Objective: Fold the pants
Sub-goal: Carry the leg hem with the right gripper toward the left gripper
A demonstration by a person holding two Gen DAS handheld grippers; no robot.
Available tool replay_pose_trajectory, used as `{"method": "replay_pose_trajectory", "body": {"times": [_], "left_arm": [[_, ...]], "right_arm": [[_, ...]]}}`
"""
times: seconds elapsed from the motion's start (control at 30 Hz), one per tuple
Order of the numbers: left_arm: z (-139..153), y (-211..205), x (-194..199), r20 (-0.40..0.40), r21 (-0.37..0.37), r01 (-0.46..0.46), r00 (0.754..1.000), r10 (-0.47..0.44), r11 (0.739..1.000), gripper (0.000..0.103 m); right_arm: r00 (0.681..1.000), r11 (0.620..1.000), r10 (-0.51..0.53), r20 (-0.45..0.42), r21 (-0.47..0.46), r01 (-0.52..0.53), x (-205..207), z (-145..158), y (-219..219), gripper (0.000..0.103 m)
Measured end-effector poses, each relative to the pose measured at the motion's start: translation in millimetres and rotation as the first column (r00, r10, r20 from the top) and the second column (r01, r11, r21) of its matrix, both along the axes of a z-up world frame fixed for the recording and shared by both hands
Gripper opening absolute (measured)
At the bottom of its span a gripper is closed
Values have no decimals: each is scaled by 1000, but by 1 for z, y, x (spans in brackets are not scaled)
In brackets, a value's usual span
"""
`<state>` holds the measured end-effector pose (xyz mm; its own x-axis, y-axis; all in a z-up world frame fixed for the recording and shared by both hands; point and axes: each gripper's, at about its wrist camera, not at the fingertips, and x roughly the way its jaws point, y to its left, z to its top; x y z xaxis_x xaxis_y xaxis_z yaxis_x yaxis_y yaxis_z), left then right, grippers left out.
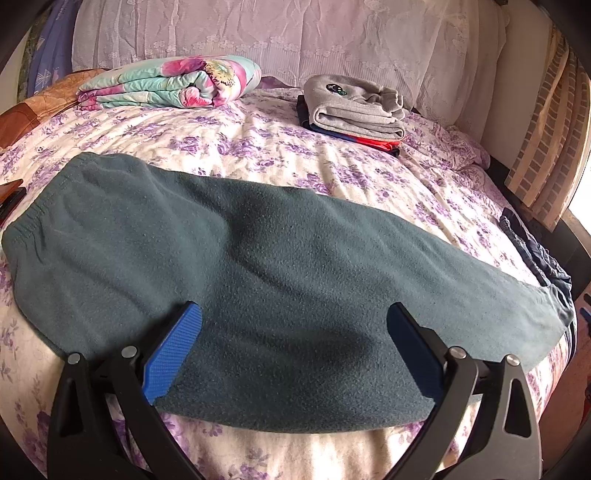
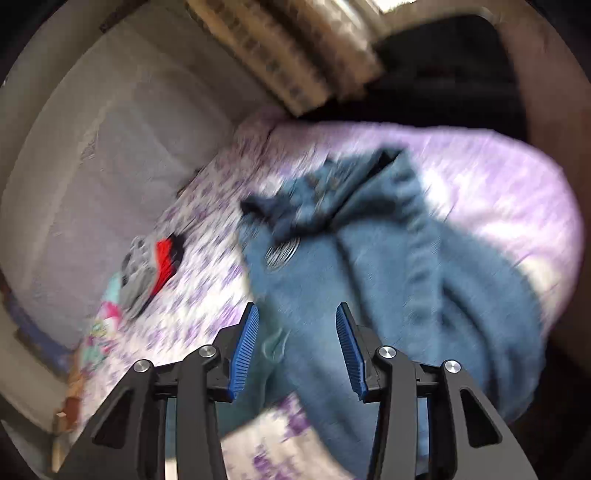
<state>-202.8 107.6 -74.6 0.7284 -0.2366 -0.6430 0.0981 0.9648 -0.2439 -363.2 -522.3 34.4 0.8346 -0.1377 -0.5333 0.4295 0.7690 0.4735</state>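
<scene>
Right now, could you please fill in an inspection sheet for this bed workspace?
Surface: floral bedsheet, wrinkled.
Job's things: teal fleece pants lying flat across the bed, legs together.
Clutter: folded floral quilt; stack of folded clothes, grey on top; dark garment at the bed's edge.
Tools: left tool open over the pants; right tool open, nothing gripped, view blurred.
Cables: nothing seen.
Surroundings: lace-covered headboard.

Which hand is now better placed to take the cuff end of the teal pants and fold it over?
Probably the right. Its open gripper hangs right over the bunched end of the teal fleece pants. The left gripper, also open, sits at the middle of the near edge.
</scene>
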Motion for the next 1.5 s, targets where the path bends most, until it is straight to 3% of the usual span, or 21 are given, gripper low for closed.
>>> {"method": "replay_pose_trajectory", "body": {"times": [0.1, 0.17, 0.23, 0.33, 0.43, 0.47, 0.5, 0.6, 0.7, 0.77, 0.83, 0.87, 0.9, 0.93, 1.07, 1.13, 1.2, 1.27, 1.3, 1.4, 1.5], "left_arm": [[12, 1, -4, 13, -25, -27, 1000, 28, 999, 98], [24, -2, -5, 35, -55, -8, 999, 10, 998, 98], [37, -10, -4, 65, -33, 1, 998, 1, 999, 98], [45, -25, 7, 100, 108, -23, 995, 13, 994, 98], [14, -22, 45, -6, 277, -75, 997, 80, 958, 98], [-4, -11, 61, -122, 260, -69, 987, 104, 963, 99], [-3, 0, 63, -135, 183, -60, 987, 85, 981, 99], [7, 21, 48, -60, 44, -115, 991, 118, 992, 98], [18, 27, 32, 13, -35, -131, 991, 131, 991, 98], [24, 26, 30, 57, -24, -134, 989, 135, 991, 98], [18, 24, 39, 46, 63, -168, 985, 165, 984, 98], [7, 29, 51, -30, 73, -167, 985, 170, 983, 98], [6, 34, 54, -50, 51, -165, 985, 167, 985, 98], [11, 35, 49, -14, 25, -164, 986, 165, 986, 98], [8, 38, 45, -10, -2, -160, 987, 160, 987, 98], [8, 39, 44, -9, -11, -159, 987, 159, 987, 98], [8, 39, 43, -8, -11, -160, 987, 160, 987, 98], [8, 38, 43, -9, -7, -161, 987, 161, 987, 98], [9, 38, 42, -8, -9, -161, 987, 161, 987, 98], [9, 40, 42, -5, -21, -159, 987, 159, 987, 98], [9, 39, 42, -9, -14, -159, 987, 159, 987, 98]], "right_arm": [[979, 979, 201, 34, -33, -200, 24, 10, 43, 45], [934, 933, 357, 20, -61, -355, 53, 3, 89, 46], [872, 871, 490, 8, -47, -489, 82, -5, 131, 53], [804, 803, 595, -9, -22, -595, 121, -20, 181, 65], [729, 736, 672, -128, 5, -677, 155, -47, 209, 77], [724, 736, 666, -181, 2, -677, 163, -58, 210, 77], [727, 738, 665, -170, 4, -674, 160, -58, 209, 76], [759, 757, 639, -123, -75, -649, 148, -26, 206, 79], [775, 748, 632, -29, -240, -619, 143, 11, 211, 98], [767, 732, 642, -8, -288, -617, 148, 19, 219, 99], [740, 714, 672, -27, -237, -658, 163, 10, 232, 99], [718, 700, 695, -27, -201, -685, 169, 5, 240, 99], [687, 673, 726, -28, -176, -719, 175, 2, 250, 96], [647, 634, 762, -36, -166, -756, 182, 2, 263, 91], [521, 495, 852, -52, -241, -835, 208, 34, 320, 43], [454, 428, 889, -58, -246, -870, 230, 46, 350, 37], [378, 365, 923, -66, -150, -919, 261, 43, 379, 31], [269, 270, 962, -56, 20, -963, 288, 26, 403, 31], [233, 236, 972, -41, 87, -968, 295, 17, 412, 31], [170, 158, 985, 39, 219, -963, 307, -6, 426, 31], [176, 169, 984, 15, 216, -962, 304, -21, 424, 33]]}}
